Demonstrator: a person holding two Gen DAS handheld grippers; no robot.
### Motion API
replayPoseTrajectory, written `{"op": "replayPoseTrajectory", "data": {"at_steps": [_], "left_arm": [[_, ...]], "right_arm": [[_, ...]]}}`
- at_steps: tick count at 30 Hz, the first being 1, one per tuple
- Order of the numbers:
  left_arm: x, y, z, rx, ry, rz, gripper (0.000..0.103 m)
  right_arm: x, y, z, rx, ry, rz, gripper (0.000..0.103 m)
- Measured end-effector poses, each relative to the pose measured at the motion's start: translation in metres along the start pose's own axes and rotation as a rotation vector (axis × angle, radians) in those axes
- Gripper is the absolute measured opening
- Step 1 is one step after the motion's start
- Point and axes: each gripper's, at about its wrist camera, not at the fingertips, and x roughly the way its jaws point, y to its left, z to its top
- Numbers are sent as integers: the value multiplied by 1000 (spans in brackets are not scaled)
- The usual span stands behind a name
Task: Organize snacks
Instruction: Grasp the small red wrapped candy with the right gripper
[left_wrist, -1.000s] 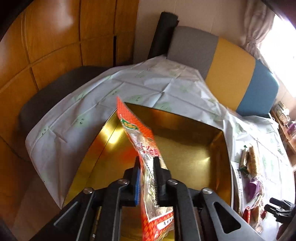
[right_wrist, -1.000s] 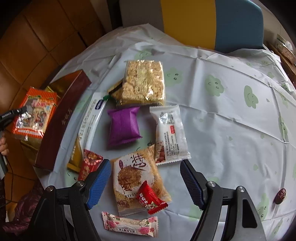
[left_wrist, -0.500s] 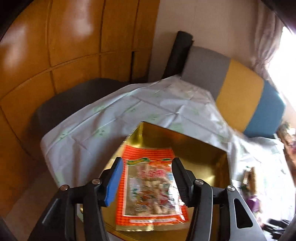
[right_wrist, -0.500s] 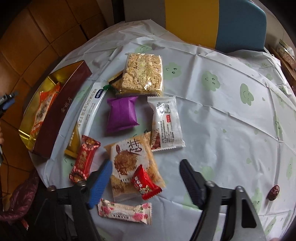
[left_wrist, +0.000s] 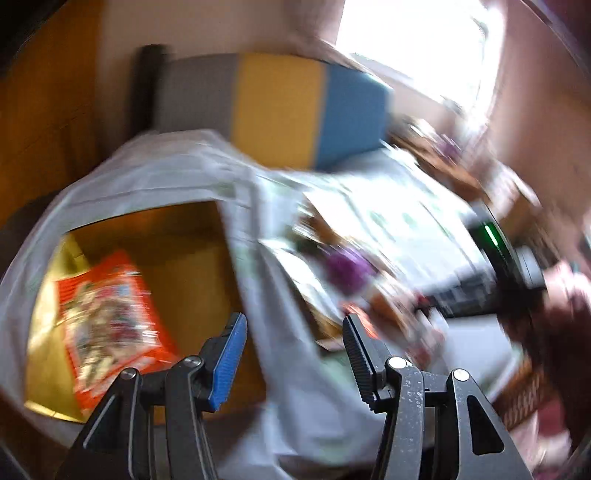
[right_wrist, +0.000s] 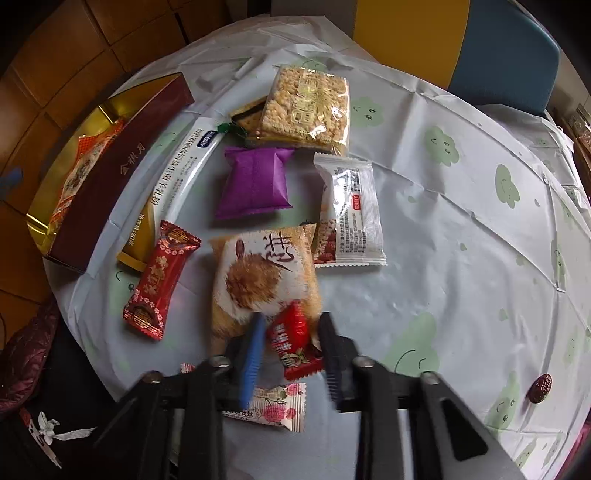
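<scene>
Between the two fingers of the right claw (right_wrist: 291, 349), at the near edge of the counter (right_wrist: 461, 258), lies a small red candy (right_wrist: 291, 343), its long axis running away from the claw along the fingers; the jaws are closing on its glossy crinkled wrapper, which overlaps a tan puffed pouch (right_wrist: 258, 273). The left claw (left_wrist: 291, 354) stands part open and empty, well apart from the candy, beside the gold-lined box (left_wrist: 184, 266) holding a flat orange packet (left_wrist: 110, 325), so the right hand is nearer
</scene>
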Motion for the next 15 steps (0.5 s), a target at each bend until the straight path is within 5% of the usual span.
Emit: {"op": "replayPoseTrajectory", "data": {"at_steps": [6, 15], "left_arm": [[36, -46, -26, 130, 139, -107, 55], [70, -63, -53, 211, 254, -112, 54]], "right_arm": [[1, 2, 1, 0, -3, -5, 22], [-1, -5, 2, 29, -22, -9, 20]]}}
